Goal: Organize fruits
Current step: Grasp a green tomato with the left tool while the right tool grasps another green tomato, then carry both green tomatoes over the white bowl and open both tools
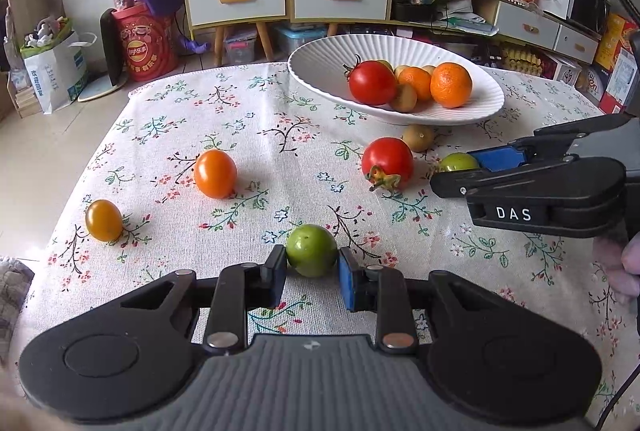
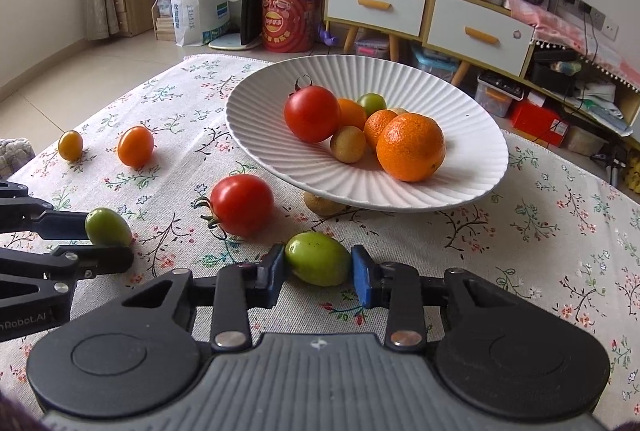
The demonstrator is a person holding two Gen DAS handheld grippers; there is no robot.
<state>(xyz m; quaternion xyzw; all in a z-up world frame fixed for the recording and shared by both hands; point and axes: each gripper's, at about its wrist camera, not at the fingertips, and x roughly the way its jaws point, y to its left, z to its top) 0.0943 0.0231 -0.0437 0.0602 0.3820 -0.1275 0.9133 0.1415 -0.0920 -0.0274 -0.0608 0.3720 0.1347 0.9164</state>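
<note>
Basically both grippers clamp a green fruit on the floral-print tablecloth (image 1: 240, 119), near its front edge. White ribbed oval bowl (image 2: 460, 167), toward the far right corner, already holds tomato, oranges and small fruit. Left gripper (image 1: 312, 265) is closed on a round green tomato (image 1: 311, 250); right gripper (image 2: 318, 263) pinches an oval green tomato (image 2: 318, 258), pads touching both ends. Best to lift straight, clear the bowl rim, lower gently, avoid squeezing. Right view shows a small brown fruit (image 2: 322, 205) tucked under the rim; left view shows it standing clear of the bowl.
</note>
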